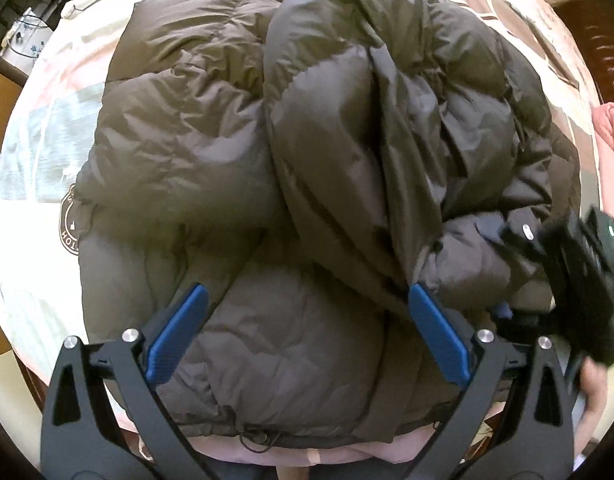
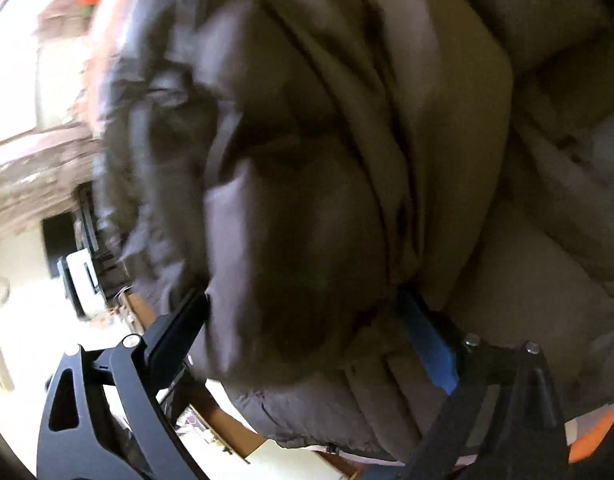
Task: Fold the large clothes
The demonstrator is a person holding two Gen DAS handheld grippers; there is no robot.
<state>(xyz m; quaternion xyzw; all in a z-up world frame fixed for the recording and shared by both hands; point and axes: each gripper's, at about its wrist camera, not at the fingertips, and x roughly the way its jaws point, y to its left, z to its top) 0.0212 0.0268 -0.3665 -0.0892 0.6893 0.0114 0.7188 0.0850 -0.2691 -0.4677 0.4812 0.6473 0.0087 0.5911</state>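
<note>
Now the left gripper [image 1: 307,320] hovers wide, empty, over the jacket [image 1: 211,128]; right gripper [image 2: 303,320], spread wide, straddles the sleeve [image 2: 291,220] at twelve o'clock.

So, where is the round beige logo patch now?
In the left wrist view, the round beige logo patch sits at the left edge of the brown puffer jacket, beside the bedsheet.

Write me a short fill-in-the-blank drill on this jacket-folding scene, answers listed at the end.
1. The puffer jacket is dark ____ in colour.
2. The pads on the left gripper fingers are ____.
3. The jaws of the left gripper stand ____ above the jacket, gripping nothing.
4. The round logo patch lies at the ____ edge of the left wrist view.

Missing words: brown; blue; open; left
</note>
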